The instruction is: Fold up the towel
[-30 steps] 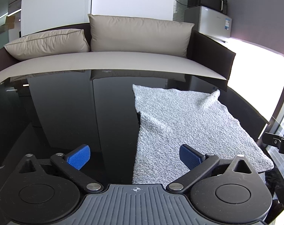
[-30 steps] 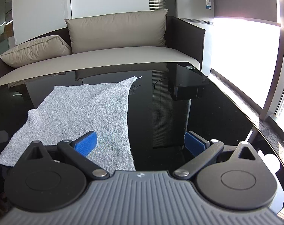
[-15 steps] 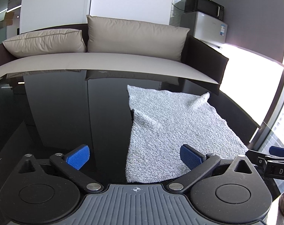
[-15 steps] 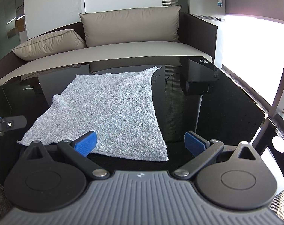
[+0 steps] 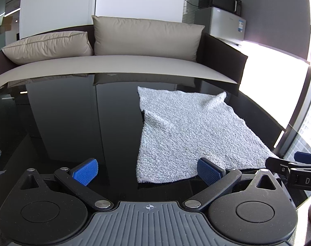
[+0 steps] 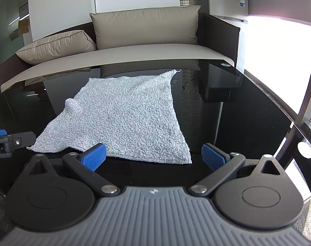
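Behind the glossy black glass table stands a dark-framed sofa with two beige cushions, and past its right end a silver mini fridge carries a black microwave. Bright daylight floods in from the right.

On the table lies the light grey terry towel, spread open in a single layer, with one far corner bunched up into a small peak and a shallow crease running across it. Its near edge sits close to the table's front edge.

The left gripper hangs just in front of the towel's near left corner, jaws spread wide, nothing between the blue pads; its right pad overlaps the towel's near edge in the view, but whether it touches cannot be told.

The right gripper hangs before the towel's near right corner, jaws likewise wide apart and empty. Each gripper's tip shows at the edge of the other's view, beside the towel's near corners.
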Demonstrator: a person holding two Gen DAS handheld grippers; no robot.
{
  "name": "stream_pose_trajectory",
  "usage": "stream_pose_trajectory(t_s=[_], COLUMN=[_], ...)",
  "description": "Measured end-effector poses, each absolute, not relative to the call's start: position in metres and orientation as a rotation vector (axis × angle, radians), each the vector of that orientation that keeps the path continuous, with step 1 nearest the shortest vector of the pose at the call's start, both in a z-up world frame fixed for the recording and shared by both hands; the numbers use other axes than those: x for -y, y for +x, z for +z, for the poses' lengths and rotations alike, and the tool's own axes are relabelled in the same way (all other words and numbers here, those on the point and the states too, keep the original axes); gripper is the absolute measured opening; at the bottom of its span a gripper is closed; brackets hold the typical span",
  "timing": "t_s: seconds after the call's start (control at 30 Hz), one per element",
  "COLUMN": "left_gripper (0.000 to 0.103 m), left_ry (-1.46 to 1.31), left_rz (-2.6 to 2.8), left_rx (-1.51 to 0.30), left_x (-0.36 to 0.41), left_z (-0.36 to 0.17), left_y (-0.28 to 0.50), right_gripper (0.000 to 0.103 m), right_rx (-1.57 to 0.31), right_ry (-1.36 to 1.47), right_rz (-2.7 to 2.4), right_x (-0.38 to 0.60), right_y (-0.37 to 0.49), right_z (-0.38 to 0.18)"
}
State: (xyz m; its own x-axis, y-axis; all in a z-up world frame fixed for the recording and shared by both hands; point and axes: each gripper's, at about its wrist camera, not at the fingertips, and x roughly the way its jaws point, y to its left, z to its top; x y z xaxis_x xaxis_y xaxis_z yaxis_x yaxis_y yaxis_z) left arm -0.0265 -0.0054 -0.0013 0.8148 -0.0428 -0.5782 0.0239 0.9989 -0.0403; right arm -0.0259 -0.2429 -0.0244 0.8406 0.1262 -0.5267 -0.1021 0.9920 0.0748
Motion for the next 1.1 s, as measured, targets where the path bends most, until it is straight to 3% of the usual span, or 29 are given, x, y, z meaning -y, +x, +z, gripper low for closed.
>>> stream_pose_trajectory(t_s=[1.1], left_gripper=[0.102], left_ry=[0.023], left_rz=[-0.044], left_rx=[-0.595], left_x=[0.015], left_z=[0.002], left_y=[-0.037], right_gripper=[0.102], right_rx=[-0.566], right_ry=[0.04], right_rz=[0.162], right_x=[0.239], right_y=[-0.037], right_z=[-0.022])
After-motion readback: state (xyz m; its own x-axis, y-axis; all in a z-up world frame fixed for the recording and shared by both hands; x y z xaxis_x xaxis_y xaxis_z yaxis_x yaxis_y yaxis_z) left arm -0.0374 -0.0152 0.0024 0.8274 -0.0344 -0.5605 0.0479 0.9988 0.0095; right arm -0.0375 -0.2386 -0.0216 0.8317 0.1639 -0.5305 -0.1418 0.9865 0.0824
